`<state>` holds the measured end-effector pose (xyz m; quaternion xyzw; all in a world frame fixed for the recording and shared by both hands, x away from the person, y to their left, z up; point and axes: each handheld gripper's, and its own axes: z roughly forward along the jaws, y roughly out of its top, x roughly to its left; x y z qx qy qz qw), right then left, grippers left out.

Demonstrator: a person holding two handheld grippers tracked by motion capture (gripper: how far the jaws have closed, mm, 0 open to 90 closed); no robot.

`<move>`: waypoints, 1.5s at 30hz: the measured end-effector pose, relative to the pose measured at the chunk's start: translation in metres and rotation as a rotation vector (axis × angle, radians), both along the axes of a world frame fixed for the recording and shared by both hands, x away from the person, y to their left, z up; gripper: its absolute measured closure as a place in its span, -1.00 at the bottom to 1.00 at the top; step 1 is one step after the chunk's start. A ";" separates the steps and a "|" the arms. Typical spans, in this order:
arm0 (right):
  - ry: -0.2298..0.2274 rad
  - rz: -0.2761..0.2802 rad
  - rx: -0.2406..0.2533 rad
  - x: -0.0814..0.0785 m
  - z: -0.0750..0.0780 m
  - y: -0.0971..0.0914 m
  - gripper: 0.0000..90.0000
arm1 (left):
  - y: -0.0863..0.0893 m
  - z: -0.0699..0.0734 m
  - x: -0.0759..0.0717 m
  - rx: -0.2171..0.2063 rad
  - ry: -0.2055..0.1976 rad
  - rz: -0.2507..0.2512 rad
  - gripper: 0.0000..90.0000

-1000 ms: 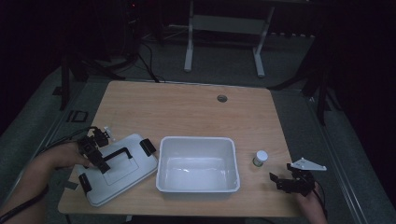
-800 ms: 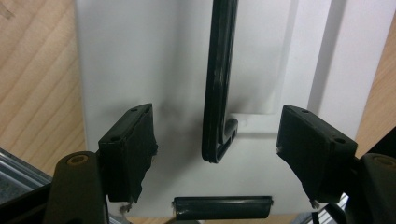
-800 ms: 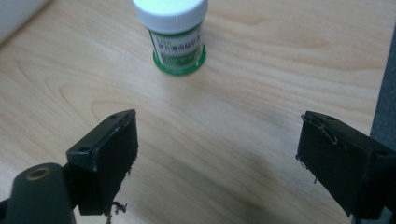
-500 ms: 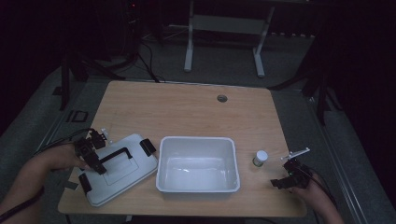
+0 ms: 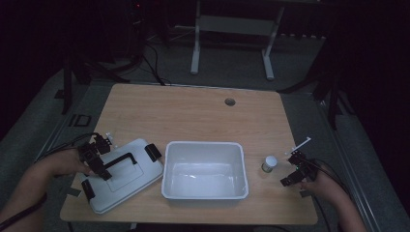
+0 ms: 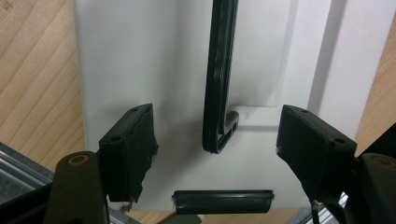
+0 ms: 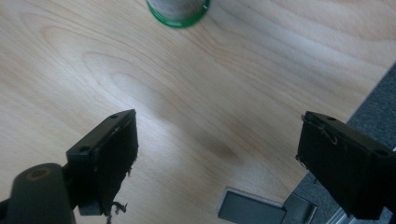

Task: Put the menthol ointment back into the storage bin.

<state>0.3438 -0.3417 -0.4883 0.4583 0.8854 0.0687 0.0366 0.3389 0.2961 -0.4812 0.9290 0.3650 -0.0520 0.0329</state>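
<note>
My left gripper (image 6: 212, 154) hangs wide over the white lid (image 5: 123, 174), its black handle (image 6: 219, 79) between the jaws but off-centre; closing could skid off. Right gripper (image 7: 219, 163), wide and empty, could topple the small jar (image 5: 270, 163) ahead.

Pale wood-grain table (image 5: 193, 111), glossy white plastic tub (image 5: 203, 191), smooth lid (image 5: 125, 186)

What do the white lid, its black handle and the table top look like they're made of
The lid looks like smooth white moulded plastic with a soft sheen and rounded edges. Its handle looks like black plastic, matte and ribbed along its length. The table top shows pale wood grain with a light gloss; whether it is solid wood or a printed laminate can't be told.
</note>
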 end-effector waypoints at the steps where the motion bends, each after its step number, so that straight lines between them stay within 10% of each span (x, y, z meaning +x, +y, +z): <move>1: 0.022 0.015 -0.010 0.004 0.003 0.004 -0.73 | 0.000 0.000 0.000 0.000 0.000 0.000 -0.38; 28: 0.092 0.081 -0.040 0.053 0.003 0.054 -0.68 | -0.006 -0.001 0.000 -0.002 -0.005 -0.019 -0.38; 45: 0.082 0.047 -0.085 0.064 0.001 0.068 -0.06 | -0.003 0.001 0.000 -0.027 -0.019 -0.008 -0.38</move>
